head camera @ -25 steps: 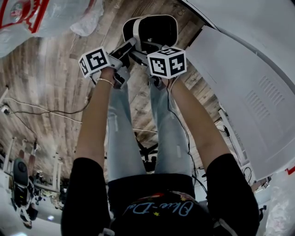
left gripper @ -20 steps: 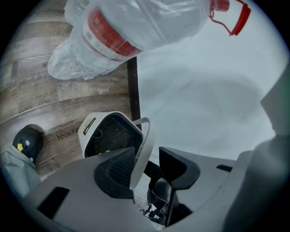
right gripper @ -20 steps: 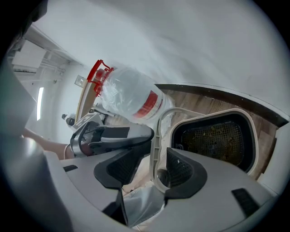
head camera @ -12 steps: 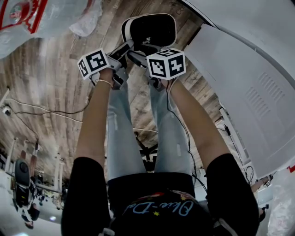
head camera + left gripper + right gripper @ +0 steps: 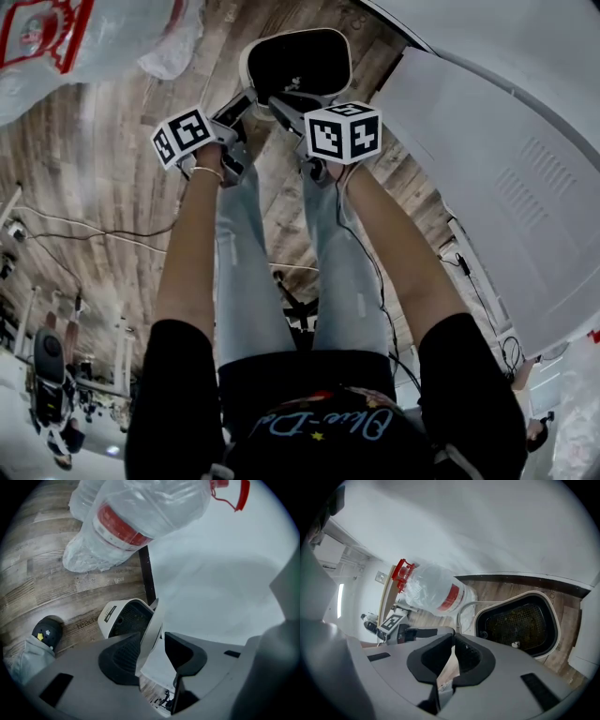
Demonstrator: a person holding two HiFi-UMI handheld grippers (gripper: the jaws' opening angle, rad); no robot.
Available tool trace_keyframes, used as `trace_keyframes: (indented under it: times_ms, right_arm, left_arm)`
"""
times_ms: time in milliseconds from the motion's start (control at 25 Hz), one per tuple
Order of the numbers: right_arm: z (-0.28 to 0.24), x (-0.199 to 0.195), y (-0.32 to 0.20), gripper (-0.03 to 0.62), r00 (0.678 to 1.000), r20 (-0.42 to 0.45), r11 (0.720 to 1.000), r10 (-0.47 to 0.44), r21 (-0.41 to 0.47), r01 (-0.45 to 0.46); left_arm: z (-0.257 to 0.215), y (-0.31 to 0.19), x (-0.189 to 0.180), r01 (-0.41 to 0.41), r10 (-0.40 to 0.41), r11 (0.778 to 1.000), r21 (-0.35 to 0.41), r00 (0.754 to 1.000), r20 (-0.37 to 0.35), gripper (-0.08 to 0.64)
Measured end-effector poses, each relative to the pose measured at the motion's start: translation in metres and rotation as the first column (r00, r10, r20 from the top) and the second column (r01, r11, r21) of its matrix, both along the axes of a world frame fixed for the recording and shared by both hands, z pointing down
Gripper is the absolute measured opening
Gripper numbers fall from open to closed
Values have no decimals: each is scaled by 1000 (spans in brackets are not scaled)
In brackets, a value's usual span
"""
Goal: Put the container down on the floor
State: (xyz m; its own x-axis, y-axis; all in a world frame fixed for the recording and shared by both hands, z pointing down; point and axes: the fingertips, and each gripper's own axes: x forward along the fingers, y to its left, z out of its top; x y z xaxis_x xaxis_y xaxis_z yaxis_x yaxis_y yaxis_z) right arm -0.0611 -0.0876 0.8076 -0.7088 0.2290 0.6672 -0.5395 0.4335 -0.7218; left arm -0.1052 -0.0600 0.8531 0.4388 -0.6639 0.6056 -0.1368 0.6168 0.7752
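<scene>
The container (image 5: 298, 61), a white tub with a black inside, rests on the wooden floor beyond the person's feet. It also shows in the left gripper view (image 5: 123, 617) and the right gripper view (image 5: 520, 623). My left gripper (image 5: 240, 103) is open with the container's near rim between its jaws (image 5: 152, 639); they have just closed a little, and a gap remains at the right pad. My right gripper (image 5: 281, 112) is beside the container's near edge. Its jaws (image 5: 453, 641) have just been closing and their tips meet with nothing between them.
A water jug wrapped in clear plastic (image 5: 56, 37) lies on the floor to the left of the container (image 5: 136, 517). A large white panel (image 5: 506, 187) runs along the right. Cables (image 5: 94, 234) cross the floor at the left. A dark shoe (image 5: 47, 632) is near the container.
In the head view the container sits slightly higher and further left. The left gripper's marker cube has shifted left and down a little. The right cube has barely moved.
</scene>
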Motion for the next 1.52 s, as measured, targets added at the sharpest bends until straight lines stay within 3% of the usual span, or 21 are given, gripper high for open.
trace_keyframes:
  times_ms: [240,600,920,1120,1200,1400,1520]
  right_arm:
    - [0,17,-8,0,995,-13,993,103,-60,-104]
    - [-3,27,-10,-2,994,-17,994,109,-30,-109]
    - [-16,28,-14,-2,989,7,989,147,-26,-146]
    - [-32,33,-25,-2,986,20,986,165,12,-165]
    - [-38,39,-25,-2,983,13,983,183,10,-183]
    - [-60,39,-35,-2,980,30,979,195,60,-197]
    - [-75,44,-35,-2,976,28,972,217,82,-218]
  left_arm:
    - [5,13,-2,-2,4,999,-41,999,47,135]
    - [-1,23,16,-28,29,999,-37,999,46,83]
    - [-22,9,22,-59,57,998,38,997,60,31]
    - [-43,-4,24,-110,98,989,103,989,114,9]
    - [-55,-6,29,-158,139,979,127,978,153,6]
    - [-87,-16,34,-307,245,934,183,923,297,5]
    - [-104,-14,42,-410,325,894,182,871,368,5]
